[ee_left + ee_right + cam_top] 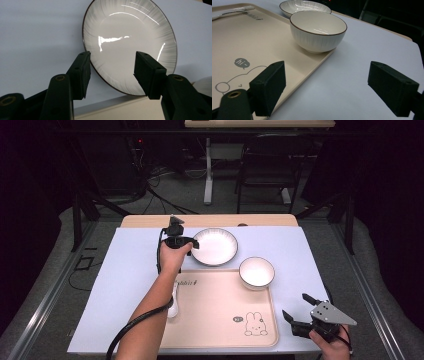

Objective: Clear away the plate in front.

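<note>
While a forearm hides the spoon [173, 306], the left hand-held gripper [112, 68] gapes empty over the plate [130, 37] rim.

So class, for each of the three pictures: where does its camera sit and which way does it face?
High view: above the table's near side, looking forward and down; forearms, left hand-held gripper, right hand-held gripper show.
Left gripper view: rides that gripper, facing the plate; its open jaws show.
Right gripper view: low, facing the bowl on the tray; its open jaws show.
Shared: all three show the plate.
</note>
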The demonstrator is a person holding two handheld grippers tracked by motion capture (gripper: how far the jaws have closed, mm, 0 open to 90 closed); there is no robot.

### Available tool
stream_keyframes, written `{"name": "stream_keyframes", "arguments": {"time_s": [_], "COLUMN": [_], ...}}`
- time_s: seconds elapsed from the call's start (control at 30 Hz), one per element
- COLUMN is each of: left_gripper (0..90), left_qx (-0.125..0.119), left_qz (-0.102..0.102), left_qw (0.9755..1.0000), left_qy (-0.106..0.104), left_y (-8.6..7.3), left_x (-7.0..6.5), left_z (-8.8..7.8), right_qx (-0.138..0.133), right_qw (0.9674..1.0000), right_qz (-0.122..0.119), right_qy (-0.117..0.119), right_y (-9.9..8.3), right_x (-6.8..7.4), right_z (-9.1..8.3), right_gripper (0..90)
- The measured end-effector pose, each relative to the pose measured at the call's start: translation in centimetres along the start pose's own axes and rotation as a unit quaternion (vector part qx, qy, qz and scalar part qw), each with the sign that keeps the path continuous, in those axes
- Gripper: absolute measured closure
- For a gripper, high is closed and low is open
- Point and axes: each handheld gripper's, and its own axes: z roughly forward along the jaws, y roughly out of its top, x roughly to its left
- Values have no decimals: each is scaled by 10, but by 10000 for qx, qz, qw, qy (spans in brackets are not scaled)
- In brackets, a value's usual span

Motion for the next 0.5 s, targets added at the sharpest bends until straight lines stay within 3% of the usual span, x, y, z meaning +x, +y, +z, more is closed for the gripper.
{"name": "stream_keyframes", "arguments": {"time_s": [0.27,0.5], "left_gripper": [533,566], "left_qx": [94,190], "left_qz": [-175,-277], "left_qw": [9998,9994], "left_qy": [76,127], "left_y": [0,-1], "left_x": [12,14], "left_z": [12,24], "right_qx": [-3,-1], "right_qw": [10000,10000], "right_qz": [7,4], "right_qy": [2,7], "right_y": [0,0], "right_x": [0,0], "right_z": [0,0], "right_gripper": [144,145]}}
